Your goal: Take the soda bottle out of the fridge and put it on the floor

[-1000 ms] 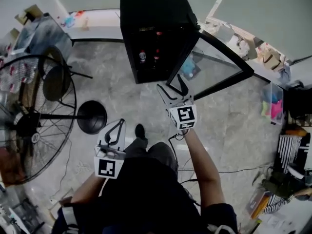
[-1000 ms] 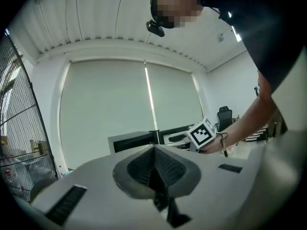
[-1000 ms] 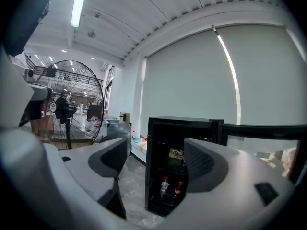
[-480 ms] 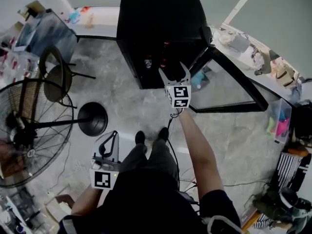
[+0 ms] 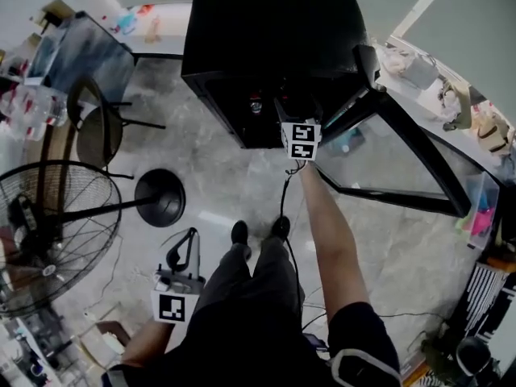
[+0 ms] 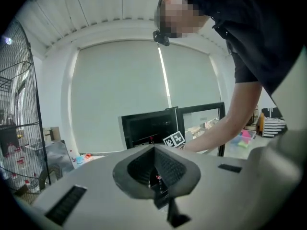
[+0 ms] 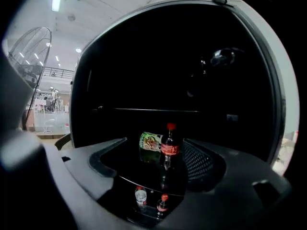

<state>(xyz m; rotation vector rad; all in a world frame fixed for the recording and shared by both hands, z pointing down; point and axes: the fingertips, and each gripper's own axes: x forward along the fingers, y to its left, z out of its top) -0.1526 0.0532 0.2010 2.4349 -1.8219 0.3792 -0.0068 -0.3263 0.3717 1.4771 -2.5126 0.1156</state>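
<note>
The right tool point(image 7: 155, 141) has pushed into the fridge point(image 5: 266, 22), jaws apart before the soda bottle point(image 7: 170, 147) upright on its shelf (stiff, slick, probably weighty; best gripped at the labelled waist), while the left tool point(image 6: 156, 169) is closed.

Seemingly a cluttered lab or workroom: grey stone-tiled floor point(image 5: 403, 240), big black wire-caged pedestal fan point(image 5: 48, 232), white wall benches point(image 5: 425, 83) strewn with oddments.

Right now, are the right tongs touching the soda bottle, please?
Cannot tell. In the right gripper view the open right tongs frame the soda bottle; no gap shows between it and the meshed pad.
</note>
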